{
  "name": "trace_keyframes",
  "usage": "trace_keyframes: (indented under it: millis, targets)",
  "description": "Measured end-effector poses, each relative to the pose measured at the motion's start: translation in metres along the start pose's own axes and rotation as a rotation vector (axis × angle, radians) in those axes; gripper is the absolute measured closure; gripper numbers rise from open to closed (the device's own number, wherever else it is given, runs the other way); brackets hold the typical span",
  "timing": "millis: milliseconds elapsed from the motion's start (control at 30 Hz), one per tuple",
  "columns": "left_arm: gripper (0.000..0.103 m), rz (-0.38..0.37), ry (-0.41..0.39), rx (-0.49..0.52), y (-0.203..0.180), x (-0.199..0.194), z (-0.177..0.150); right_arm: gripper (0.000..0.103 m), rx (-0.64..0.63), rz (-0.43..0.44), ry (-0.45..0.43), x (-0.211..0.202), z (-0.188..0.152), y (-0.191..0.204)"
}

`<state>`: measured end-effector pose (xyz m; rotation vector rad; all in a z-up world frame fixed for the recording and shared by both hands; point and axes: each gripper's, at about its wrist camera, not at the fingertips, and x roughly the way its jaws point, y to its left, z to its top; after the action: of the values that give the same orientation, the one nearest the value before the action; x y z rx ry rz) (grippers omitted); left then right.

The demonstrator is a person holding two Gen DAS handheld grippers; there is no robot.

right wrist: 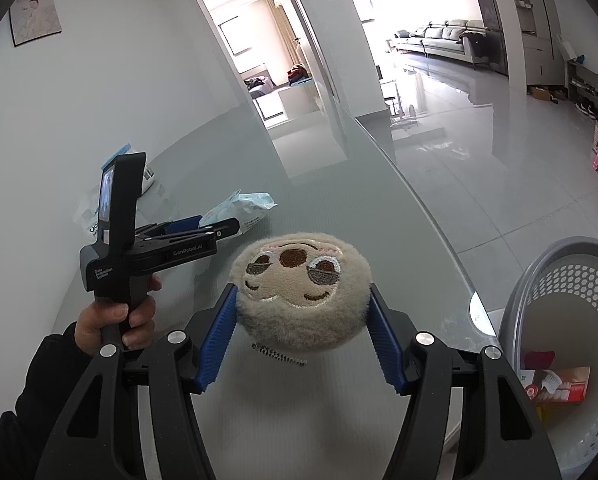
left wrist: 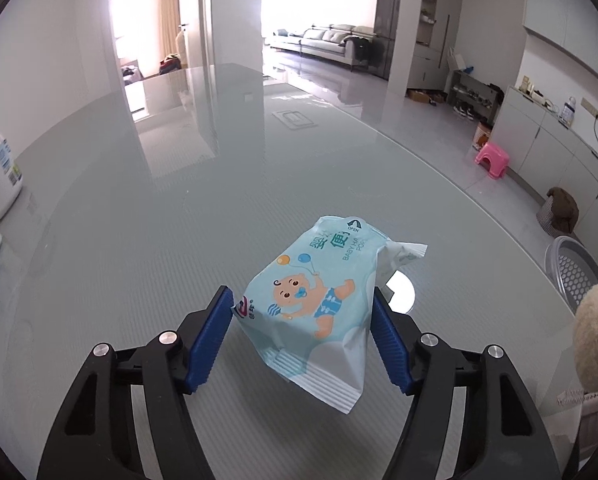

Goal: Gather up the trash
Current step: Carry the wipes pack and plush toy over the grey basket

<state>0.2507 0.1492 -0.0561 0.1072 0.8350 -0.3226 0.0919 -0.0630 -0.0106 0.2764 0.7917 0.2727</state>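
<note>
Left gripper (left wrist: pixel 303 334) clamped pale-blue baby-wipes pack (left wrist: pixel 315 308) above grey glass counter (left wrist: pixel 179 220); right gripper (right wrist: pixel 301 332) squeezed beige plush sloth face (right wrist: pixel 301 292).

Wipes pack (left wrist: pixel 311 304): "OPEN" under arrow near top edge; "BABY HA…" and "POR…" in capitals, cut off at fold; large Chinese characters, partly hidden; small logo at lower left.
Left gripper (right wrist: pixel 203 227): "GenRobot.AI" on side of body; "Data Simulation System" on handle, small and hard to read.
</note>
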Motion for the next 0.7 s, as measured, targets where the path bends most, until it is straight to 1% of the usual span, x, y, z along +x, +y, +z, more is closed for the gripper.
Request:
trace_keyframes:
  millis: [133, 300, 400, 467, 567, 700]
  targets:
    - [0.037, 0.030, -0.042, -0.003, -0.019, -0.025, -0.011, 0.042, 0.004, -0.008, -0.006, -0.008, -0.005, -0.007]
    - [0.037, 0.087, -0.093, -0.011, -0.044, -0.053, -0.025, 0.042, 0.026, -0.003, -0.015, -0.027, -0.014, -0.021]
    - [0.037, 0.099, -0.113, -0.031, -0.059, -0.068, -0.032, 0.042, 0.032, -0.007, -0.032, -0.042, -0.016, -0.030]
    - [0.037, 0.092, -0.120, -0.046, -0.065, -0.074, -0.034, 0.042, 0.037, -0.013, -0.049, -0.054, -0.020, -0.037]
    - [0.037, 0.110, -0.122, -0.048, -0.082, -0.082, -0.039, 0.042, 0.054, -0.016, -0.066, -0.071, -0.024, -0.052]
    - [0.037, 0.103, -0.127, -0.049, -0.109, -0.092, -0.044, 0.042, 0.085, -0.038, -0.091, -0.088, -0.032, -0.075]
